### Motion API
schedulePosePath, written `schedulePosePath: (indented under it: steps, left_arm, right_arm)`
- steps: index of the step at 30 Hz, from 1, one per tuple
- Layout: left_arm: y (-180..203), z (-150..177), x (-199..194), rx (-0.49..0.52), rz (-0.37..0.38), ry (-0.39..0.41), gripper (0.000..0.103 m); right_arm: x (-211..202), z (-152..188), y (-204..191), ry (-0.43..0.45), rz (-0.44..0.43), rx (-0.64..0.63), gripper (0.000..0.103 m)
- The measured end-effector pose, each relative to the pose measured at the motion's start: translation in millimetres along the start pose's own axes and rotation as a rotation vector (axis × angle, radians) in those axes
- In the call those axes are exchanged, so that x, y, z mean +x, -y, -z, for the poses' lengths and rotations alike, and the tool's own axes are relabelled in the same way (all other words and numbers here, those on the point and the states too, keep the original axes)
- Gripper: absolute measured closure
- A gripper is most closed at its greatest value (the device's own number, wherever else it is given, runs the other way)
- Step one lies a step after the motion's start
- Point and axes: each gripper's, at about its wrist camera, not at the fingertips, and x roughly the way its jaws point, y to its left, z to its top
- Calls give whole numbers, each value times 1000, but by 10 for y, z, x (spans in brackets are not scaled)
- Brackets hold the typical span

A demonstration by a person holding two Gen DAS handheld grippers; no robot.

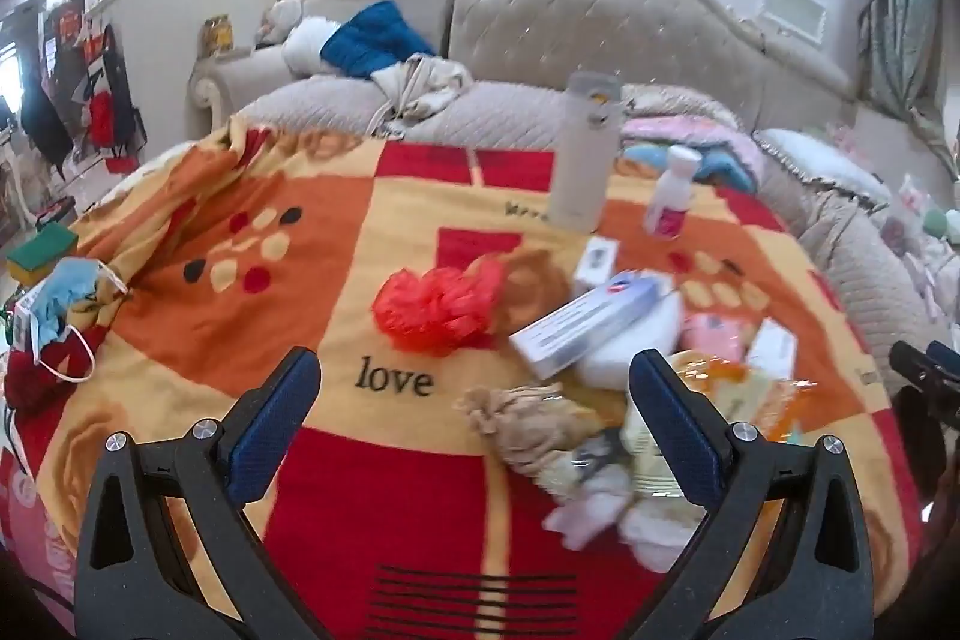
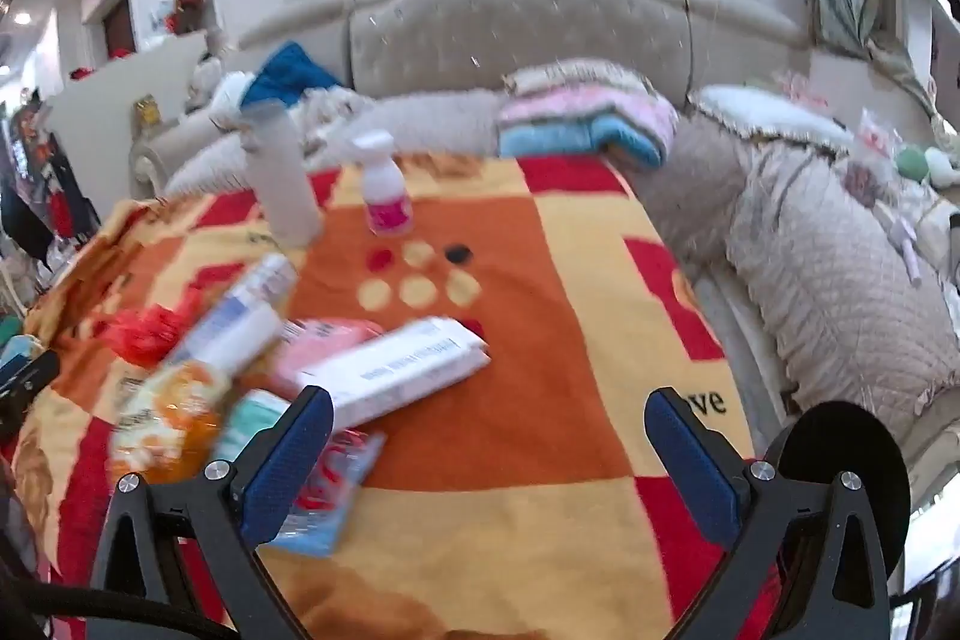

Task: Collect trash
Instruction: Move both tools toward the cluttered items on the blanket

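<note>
Bedroom walls with white panelled mouldings rose behind a tufted beige headboard [image 1: 606, 22], and the bed carried a red, orange and yellow patchwork blanket [image 1: 336, 244] with the word "love" printed on it. Grey quilted bedding and a folded pink and blue towel stack [image 2: 588, 124] lay toward the headboard.

Trash was heaped on the blanket. A crumpled red plastic bag [image 1: 441, 307] lay near the blanket's middle, with a long white and blue carton [image 1: 591, 325] just beside it, its long axis slanting from lower left to upper right in the left wrist view. A knotted tan stocking-like rag [image 1: 528, 424] lay nearer the camera, touching crumpled white tissue. A tall grey cylindrical flask [image 1: 585, 154] stood upright, a small white bottle with a pink label [image 1: 669, 196] near it.

Only the left wrist view showed a blue disposable face mask [image 1: 57, 304] at the blanket's left edge. Only the right wrist view showed a flat white printed box [image 2: 402, 370], long axis slanting up to the right, an orange snack wrapper [image 2: 171, 412], blurred, and a light blue and red sachet [image 2: 327, 496].

The left gripper [image 1: 474, 418] hung released, jaws spread wide over the rag, touching nothing. The right gripper [image 2: 489, 442] was likewise spread, bare blanket between its fingers.
</note>
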Motion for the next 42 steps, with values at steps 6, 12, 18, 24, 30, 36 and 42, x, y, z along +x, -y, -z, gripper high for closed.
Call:
schedulePosePath:
  steps: [6, 12, 18, 24, 30, 36, 42]
  left_arm:
    - [205, 41, -151, 19, 21, 27, 1]
    - [316, 70, -240, 26, 23, 41, 1]
    - [347, 70, -327, 20, 23, 51, 1]
    - [328, 46, -411, 10, 26, 70, 1]
    - [297, 40, -426, -7, 33, 79, 1]
    - [261, 56, -403, -26, 36, 78, 1]
    - [278, 48, -410, -21, 33, 87, 1]
  right_arm:
    - [-222, -6, -179, 59, -30, -30, 0]
    - [-318, -26, -296, 80, -28, -60, 0]
    - [-370, -44, -335, 88, -52, -48, 0]
    - [-423, -66, -383, 111, -64, -52, 0]
    - [-412, -83, -459, 109, -55, -65, 0]
    - [-389, -78, -535, 101, -47, -85, 0]
    - [-392, -80, -566, 100, -47, -90, 0]
